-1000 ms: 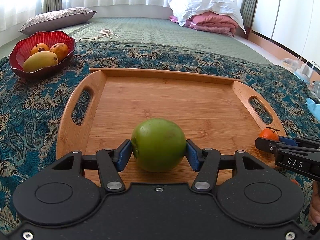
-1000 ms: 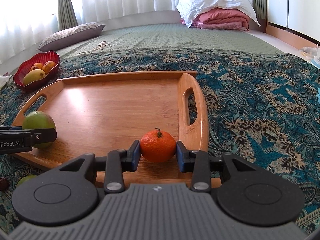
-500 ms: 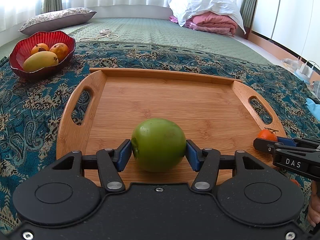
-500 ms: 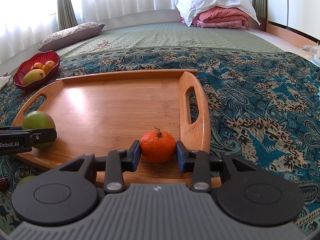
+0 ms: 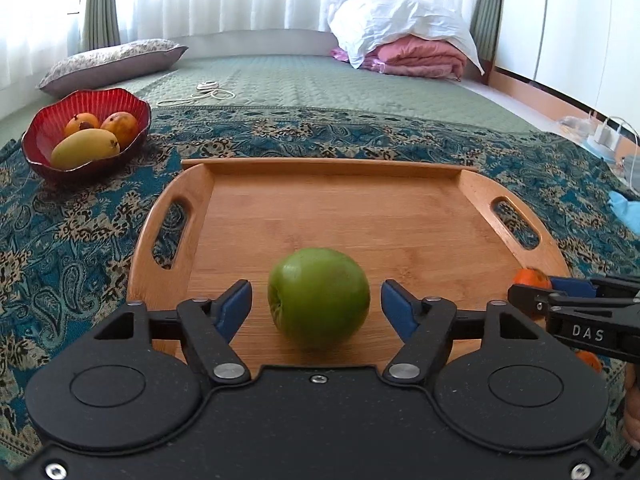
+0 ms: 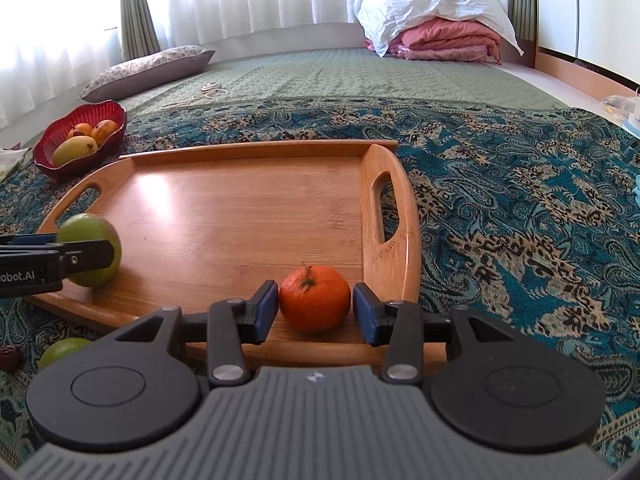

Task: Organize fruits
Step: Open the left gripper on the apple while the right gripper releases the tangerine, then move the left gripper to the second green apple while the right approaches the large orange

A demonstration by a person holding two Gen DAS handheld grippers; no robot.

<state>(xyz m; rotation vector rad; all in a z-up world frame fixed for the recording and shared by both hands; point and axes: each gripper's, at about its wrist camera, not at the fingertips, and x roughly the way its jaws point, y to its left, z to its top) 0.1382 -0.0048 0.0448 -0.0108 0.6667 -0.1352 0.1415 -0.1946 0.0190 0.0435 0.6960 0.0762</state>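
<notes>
My left gripper point(image 5: 316, 308) fingers have just spread clear of the green fruit point(image 5: 319, 297) on the tray point(image 5: 360, 216); right gripper point(image 6: 315, 312) fingers likewise off the orange point(image 6: 315, 298).

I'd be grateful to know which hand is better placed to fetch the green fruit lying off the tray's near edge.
Left. That green fruit lies beside the left gripper, whose fingers have just opened off its apple; the right gripper sits at the far end.

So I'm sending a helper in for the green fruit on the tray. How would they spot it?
Find the wooden tray on the blue patterned blanket. Near its front left edge sits a round green fruit, between the open left tongs. The tray's only other fruit is a smaller orange tangerine.
</notes>
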